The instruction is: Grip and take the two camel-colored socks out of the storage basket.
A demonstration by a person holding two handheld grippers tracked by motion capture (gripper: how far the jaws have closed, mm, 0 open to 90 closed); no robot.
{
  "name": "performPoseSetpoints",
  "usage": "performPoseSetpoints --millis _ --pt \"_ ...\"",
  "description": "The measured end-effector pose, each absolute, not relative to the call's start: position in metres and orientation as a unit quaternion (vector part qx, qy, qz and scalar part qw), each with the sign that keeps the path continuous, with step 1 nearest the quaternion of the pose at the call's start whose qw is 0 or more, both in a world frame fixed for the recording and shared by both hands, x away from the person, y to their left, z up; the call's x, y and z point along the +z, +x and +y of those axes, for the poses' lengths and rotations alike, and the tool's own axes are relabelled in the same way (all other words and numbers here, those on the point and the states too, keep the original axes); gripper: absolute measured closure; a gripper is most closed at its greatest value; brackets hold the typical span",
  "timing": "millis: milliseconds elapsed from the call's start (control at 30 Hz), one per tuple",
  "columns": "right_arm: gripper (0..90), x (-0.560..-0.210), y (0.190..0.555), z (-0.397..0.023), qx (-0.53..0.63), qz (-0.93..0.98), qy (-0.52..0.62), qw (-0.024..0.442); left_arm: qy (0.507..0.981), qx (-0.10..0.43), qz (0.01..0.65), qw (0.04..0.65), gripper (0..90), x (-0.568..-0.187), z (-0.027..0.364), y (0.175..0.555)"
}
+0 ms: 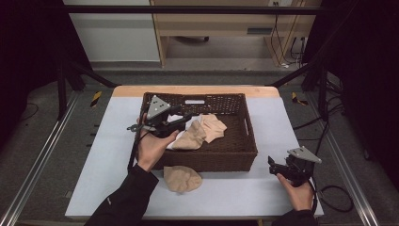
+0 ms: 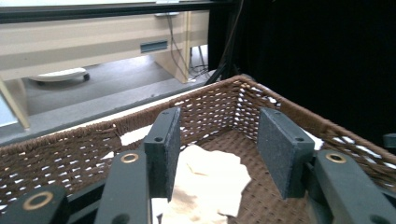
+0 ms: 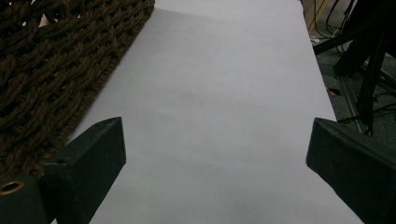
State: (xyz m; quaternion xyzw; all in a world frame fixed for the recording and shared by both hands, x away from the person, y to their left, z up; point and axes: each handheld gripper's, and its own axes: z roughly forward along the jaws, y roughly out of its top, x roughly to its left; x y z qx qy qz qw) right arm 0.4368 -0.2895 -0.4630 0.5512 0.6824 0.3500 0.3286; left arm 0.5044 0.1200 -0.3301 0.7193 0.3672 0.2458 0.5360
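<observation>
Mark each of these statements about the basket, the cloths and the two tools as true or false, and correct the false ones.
1. The left tool is shut on a cloth. False: its jaws stand open above the cloths in the wicker basket.
2. A beige cloth lies on the table outside the basket. True.
3. The right tool is open above bare white table covering. True.
4. The basket is empty. False: it holds beige cloths.

No readable text, label or number appears anywhere.
</observation>
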Motion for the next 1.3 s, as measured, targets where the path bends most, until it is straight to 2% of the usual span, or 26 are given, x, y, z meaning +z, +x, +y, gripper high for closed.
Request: performPoseSetpoints --millis 400,767,1000,1300 --pt "5.1 -0.462 0.437 -0.29 0.353 0.68 0.55 0.332 0.727 0.252 0.391 0.505 48.2 -0.358 0.1 0.542" --pt "5.3 -0.463 0.437 -0.29 0.353 0.681 0.549 0.332 0.757 0.245 0.418 0.439 44.6 -0.401 0.088 0.578" --pt "5.3 -0.463 0.438 -0.29 0.353 0.68 0.551 0.331 0.768 0.226 0.424 0.422 40.7 -0.413 0.086 0.587" --pt "5.5 -0.463 0.437 -0.29 0.355 0.681 0.55 0.329 0.803 0.217 0.402 0.382 35.3 -0.423 0.077 0.593"
